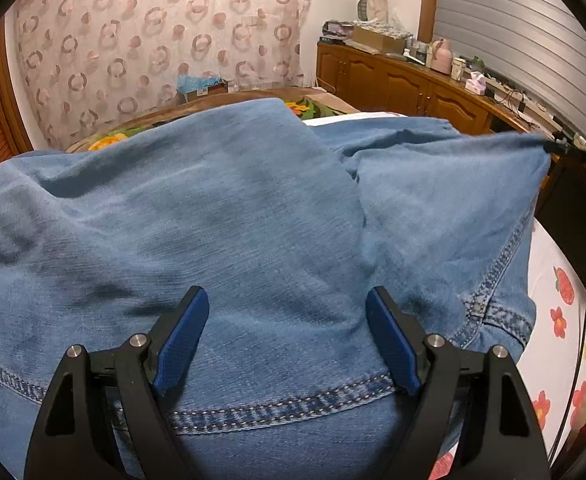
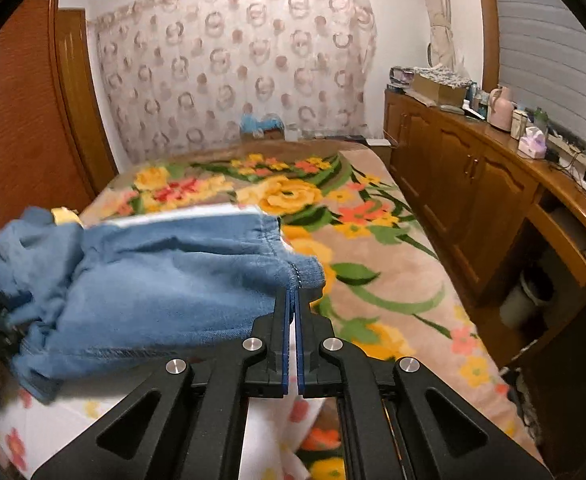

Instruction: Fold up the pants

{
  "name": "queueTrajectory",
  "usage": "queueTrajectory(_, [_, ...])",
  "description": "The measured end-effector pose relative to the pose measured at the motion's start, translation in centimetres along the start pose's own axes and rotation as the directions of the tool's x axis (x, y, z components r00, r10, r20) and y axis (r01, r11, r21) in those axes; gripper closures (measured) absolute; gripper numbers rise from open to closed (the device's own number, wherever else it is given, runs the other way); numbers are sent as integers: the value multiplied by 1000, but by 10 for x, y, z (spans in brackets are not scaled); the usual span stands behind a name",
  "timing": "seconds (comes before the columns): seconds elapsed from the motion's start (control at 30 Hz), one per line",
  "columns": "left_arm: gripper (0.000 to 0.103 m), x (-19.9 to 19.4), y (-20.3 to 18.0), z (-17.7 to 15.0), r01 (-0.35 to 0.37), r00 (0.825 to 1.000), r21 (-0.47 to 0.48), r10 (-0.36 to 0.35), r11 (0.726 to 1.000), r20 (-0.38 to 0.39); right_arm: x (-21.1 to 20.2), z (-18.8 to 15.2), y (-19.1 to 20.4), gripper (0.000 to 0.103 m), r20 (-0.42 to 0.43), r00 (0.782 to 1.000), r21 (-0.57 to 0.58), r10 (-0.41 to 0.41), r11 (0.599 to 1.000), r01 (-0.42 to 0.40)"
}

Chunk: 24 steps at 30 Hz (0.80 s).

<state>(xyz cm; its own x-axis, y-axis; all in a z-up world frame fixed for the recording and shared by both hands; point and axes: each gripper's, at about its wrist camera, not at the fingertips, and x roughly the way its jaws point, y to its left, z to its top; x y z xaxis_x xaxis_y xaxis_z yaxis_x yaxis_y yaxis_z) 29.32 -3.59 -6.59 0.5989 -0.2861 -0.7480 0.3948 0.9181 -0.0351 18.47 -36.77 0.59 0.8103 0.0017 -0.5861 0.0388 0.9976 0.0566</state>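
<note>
Blue denim pants (image 1: 233, 216) lie bunched on the bed and fill the left wrist view. My left gripper (image 1: 287, 300) is open, its blue pads spread over the denim near a stitched hem, holding nothing. My right gripper (image 2: 293, 294) is shut on a corner of the pants (image 2: 165, 280) at a seam and holds it lifted above the bed. In the left wrist view the right gripper (image 1: 561, 147) shows at the far right, pinching the raised corner.
The bed has a floral blanket (image 2: 353, 208) and a white flowered sheet (image 1: 561, 320). A wooden cabinet (image 2: 473, 184) with bottles and boxes runs along the right. A patterned curtain (image 2: 233, 60) hangs at the back. A wooden door (image 2: 21, 120) is at left.
</note>
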Motion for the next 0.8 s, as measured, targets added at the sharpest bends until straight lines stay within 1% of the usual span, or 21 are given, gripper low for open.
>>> queueTrajectory(0.07, [21,-2,0,1,-3,1000,-7,3,1000,-3,7,-6,-3,102,-30,999,21,11,1000,-10])
queueTrajectory(0.13, [21,-8,1,2,-2,1000,-16,2,1000,-3,7,-6,-6,101,-34,999,43,25,999,-24])
queueTrajectory(0.2, [21,-17,2,2,1,1000,-19,-1,1000,7,2,4,-1,101,-27,999,38,43,998,-42])
queueTrajectory(0.3, [21,-35,7,2,-1,999,-30,2,1000,34,-11,21,18,101,5,997,-9,71,997,-71])
queueTrajectory(0.37, [21,-48,12,3,-5,998,-37,7,999,57,-23,30,38,101,33,994,-54,108,993,-106])
queueTrajectory(0.47, [21,-66,23,1,-20,997,-49,24,999,78,-39,48,80,101,61,986,-134,153,980,-144])
queueTrajectory(0.57, [21,-89,35,-3,-41,993,-55,46,998,105,-57,62,121,101,86,974,-215,209,959,-187])
queueTrajectory(0.63, [21,-102,41,-7,-56,991,-59,63,997,119,-76,72,153,101,110,960,-264,259,938,-223])
queueTrajectory(0.7, [21,-116,50,-11,-74,988,-61,81,995,131,-96,78,181,101,130,937,-310,323,911,-271])
queueTrajectory(0.73, [21,-119,54,-11,-79,987,-64,87,995,134,-103,79,192,101,132,932,-333,337,901,-278])
queueTrajectory(0.77, [21,-124,59,-13,-85,986,-70,94,994,137,-108,79,203,101,121,931,-347,346,893,-286])
queueTrajectory(0.8, [21,-127,62,-16,-90,985,-76,100,993,140,-109,79,214,101,94,924,-352,371,880,-318])
